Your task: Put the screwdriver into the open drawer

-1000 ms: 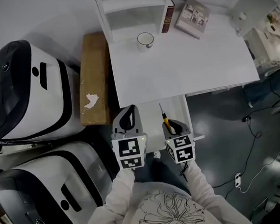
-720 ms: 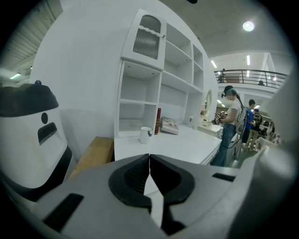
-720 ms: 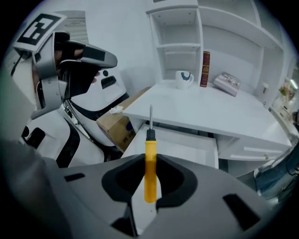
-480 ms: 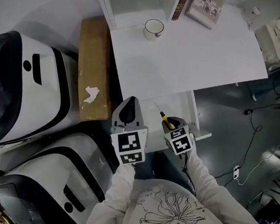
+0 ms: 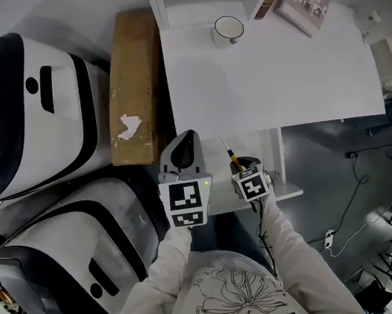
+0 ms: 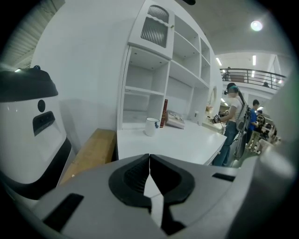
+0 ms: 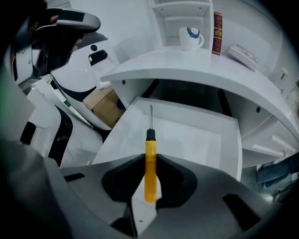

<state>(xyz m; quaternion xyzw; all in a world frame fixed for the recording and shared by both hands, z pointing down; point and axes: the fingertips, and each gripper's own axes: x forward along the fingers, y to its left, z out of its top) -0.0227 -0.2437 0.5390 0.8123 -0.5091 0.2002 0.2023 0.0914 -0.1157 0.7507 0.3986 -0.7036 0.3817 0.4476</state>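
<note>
Pinching the screwdriver (image 7: 150,172) by its yellow handle, the right gripper (image 5: 241,164) hangs over the open drawer (image 7: 187,135), apparently clear of its floor; lower it close before letting go. Beside it, the left gripper (image 6: 149,161) is pressed together, empty.

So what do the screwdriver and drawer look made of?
The screwdriver handle looks like smooth yellow plastic with a black collar. Its thin grey shaft is probably metal. The drawer has flat, matte white panels, likely painted or laminated board, though I can't tell which.
</note>
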